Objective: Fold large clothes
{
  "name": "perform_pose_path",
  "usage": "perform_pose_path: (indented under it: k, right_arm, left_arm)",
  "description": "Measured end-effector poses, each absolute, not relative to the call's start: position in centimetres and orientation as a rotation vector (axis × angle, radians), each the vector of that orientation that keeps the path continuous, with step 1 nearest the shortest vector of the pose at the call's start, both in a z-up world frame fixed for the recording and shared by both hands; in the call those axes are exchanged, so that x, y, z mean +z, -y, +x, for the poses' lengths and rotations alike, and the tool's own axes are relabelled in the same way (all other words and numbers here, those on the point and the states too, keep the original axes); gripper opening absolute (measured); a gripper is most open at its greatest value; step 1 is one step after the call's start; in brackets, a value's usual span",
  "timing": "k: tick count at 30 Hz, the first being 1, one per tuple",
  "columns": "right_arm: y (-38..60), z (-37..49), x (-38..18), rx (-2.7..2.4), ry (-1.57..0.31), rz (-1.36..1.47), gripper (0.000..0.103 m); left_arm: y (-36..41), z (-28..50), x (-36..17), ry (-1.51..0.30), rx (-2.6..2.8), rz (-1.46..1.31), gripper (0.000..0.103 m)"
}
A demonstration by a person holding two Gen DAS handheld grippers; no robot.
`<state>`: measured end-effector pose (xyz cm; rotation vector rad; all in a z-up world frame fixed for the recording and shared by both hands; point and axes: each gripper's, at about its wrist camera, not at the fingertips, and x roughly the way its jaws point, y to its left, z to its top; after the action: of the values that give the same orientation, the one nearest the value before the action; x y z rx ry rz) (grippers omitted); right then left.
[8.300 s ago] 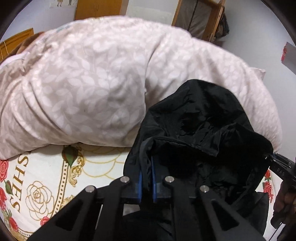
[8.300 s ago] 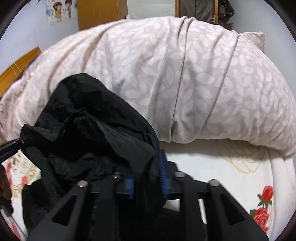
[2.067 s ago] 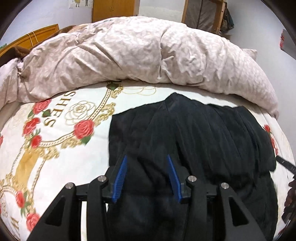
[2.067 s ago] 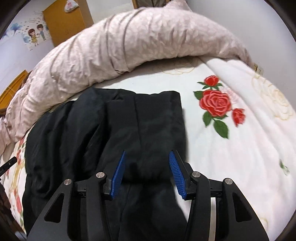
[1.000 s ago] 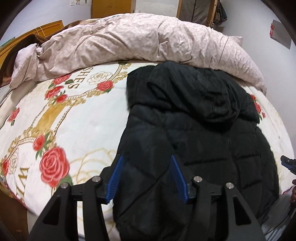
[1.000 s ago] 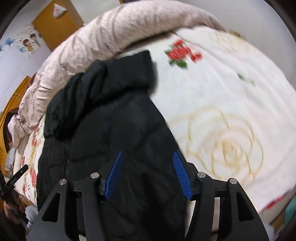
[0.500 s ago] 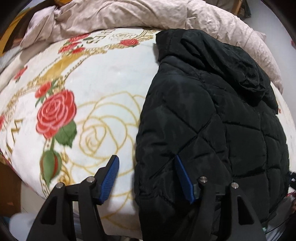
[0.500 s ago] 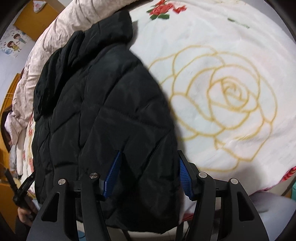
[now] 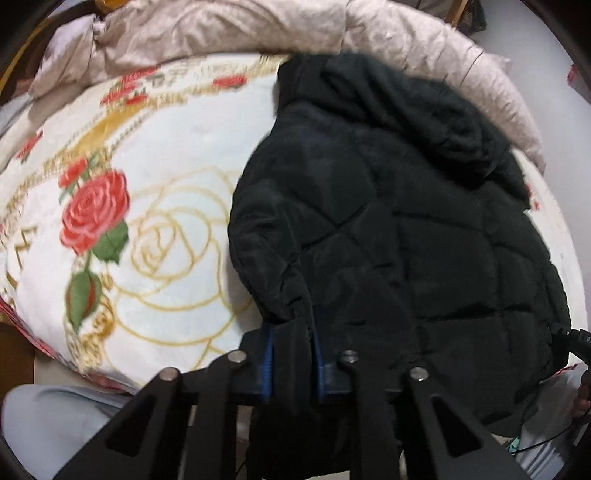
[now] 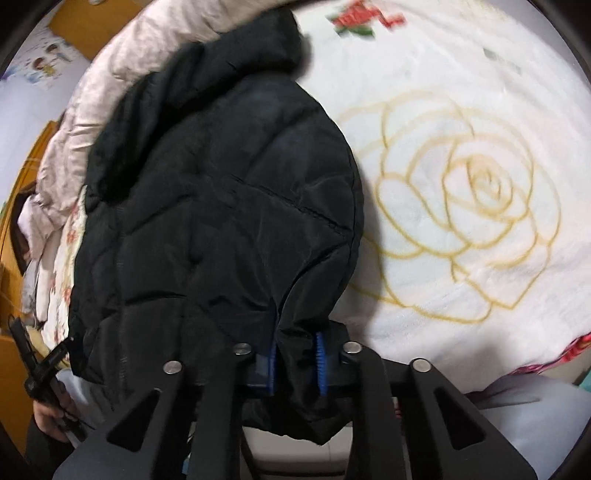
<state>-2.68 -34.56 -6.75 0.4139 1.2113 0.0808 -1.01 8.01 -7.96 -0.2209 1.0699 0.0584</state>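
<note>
Left wrist: one black jacket (image 9: 388,221).

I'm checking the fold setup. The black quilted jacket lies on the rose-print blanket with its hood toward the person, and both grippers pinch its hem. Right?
Not quite: the hood lies at the far end, against the beige duvet, as the left wrist view shows. The rest holds: the black quilted jacket lies on the rose-print blanket, left gripper and right gripper pinching its hem.
</note>
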Motion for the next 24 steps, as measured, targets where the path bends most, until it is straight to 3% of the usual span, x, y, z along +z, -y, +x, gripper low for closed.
perform_pose_path:
  k: [14,24]
  right_arm:
    - [33.6,-8.6,4.3,0.171,-0.931,0.439,0.011]
    - [35.0,-7.7,6.4,0.157,-0.835,0.488,0.011]
  left_arm:
    - [-9.5,-5.5,4.1,-0.796,-0.001,-0.230,0.013]
    - [-10.9,-5.4,5.9,-0.765,0.010,-0.294,0.013]
